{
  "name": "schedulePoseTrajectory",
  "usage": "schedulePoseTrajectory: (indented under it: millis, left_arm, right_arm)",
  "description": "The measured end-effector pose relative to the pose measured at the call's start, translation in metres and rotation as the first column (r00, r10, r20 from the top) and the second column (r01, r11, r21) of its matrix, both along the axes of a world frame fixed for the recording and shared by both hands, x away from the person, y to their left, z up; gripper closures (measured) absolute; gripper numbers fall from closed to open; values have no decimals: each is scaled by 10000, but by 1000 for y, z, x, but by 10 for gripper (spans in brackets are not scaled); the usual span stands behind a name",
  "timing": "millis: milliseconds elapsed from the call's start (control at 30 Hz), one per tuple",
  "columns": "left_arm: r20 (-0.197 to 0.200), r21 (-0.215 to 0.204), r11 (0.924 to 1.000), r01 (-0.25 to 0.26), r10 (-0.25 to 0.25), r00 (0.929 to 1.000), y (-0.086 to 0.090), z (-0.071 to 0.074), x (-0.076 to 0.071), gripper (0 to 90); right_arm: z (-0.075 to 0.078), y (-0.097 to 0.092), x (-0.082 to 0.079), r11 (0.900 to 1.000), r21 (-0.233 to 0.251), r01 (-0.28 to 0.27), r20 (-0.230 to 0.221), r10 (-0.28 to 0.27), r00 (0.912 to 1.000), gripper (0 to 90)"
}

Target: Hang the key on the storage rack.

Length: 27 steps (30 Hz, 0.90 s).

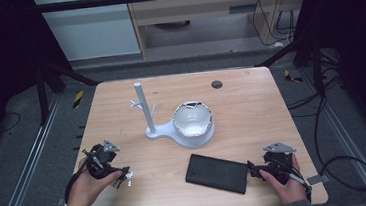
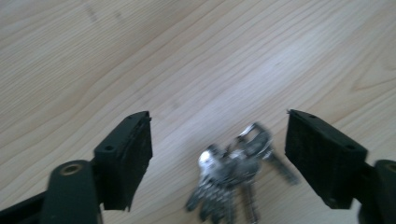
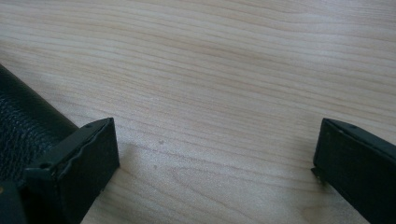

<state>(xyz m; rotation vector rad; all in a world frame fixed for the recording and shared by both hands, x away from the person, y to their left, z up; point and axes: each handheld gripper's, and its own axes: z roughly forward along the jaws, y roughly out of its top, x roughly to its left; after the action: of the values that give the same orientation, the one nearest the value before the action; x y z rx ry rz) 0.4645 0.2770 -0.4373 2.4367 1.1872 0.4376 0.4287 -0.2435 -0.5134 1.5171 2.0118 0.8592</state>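
A dark room with grey floor and black cables surrounds the square light wooden table (image 1: 251, 107). At its centre stands a white plastic stand with a thin post and a bowl (image 1: 180, 128). A flat black leather case (image 1: 216, 173) lies near the front. The right gripper (image 1: 252, 169) is open just beside the case. The left gripper (image 2: 218, 140) is open around a bunch of metal keys (image 2: 233, 177) lying on the wood.

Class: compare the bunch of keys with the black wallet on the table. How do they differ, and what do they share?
The bunch of keys is small, silvery metal, splayed between the left gripper's open jaws. The black wallet is larger, flat, dark and grained, lying beside the open right gripper, not between its jaws. Both rest ungripped on the wooden table.
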Motion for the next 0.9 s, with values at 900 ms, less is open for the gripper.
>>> schedulePoseTrajectory:
  millis: [900]
  left_arm:
    - [-1407,-102,9971,754,-761,9871,13,-33,-4,495]
  right_arm:
    - [0,0,0,10000,-35,4,26,-4,10000,4]
